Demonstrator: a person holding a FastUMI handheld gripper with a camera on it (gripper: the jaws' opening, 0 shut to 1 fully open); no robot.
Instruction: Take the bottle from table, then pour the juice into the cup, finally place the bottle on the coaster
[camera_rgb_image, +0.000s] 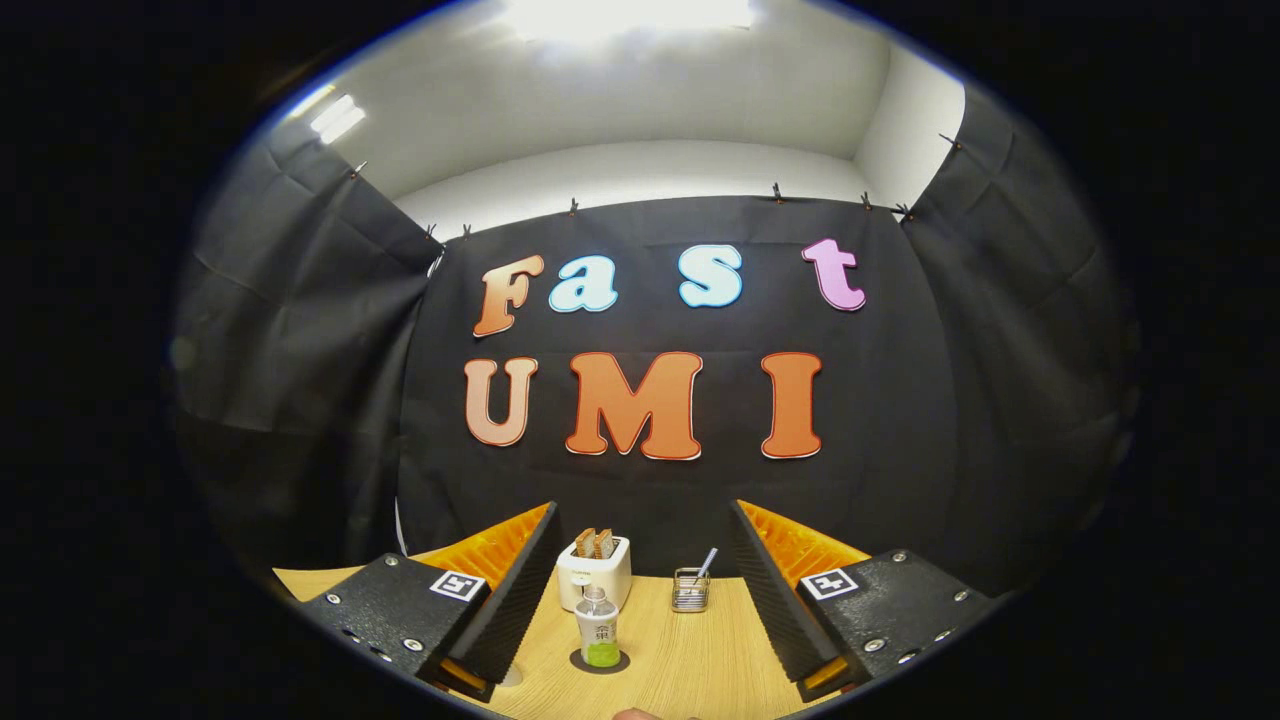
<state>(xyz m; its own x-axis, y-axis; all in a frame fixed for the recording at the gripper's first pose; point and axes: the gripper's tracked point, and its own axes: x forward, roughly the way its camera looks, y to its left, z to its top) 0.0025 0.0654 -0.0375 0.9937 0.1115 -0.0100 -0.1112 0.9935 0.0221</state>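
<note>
A small clear bottle (598, 628) with a white cap, a white label and green juice in its lower part stands upright on a dark round coaster (600, 662) on the wooden table (690, 670). It is ahead of my gripper (642, 510), in the gap between the two fingers and nearer the left one. The gripper is open wide with nothing between its fingers, and neither finger touches the bottle.
A white toaster (594, 570) with two slices of bread stands just behind the bottle. To its right is a small wire holder (690, 590) with a utensil in it. Black cloth walls close the booth behind and at both sides.
</note>
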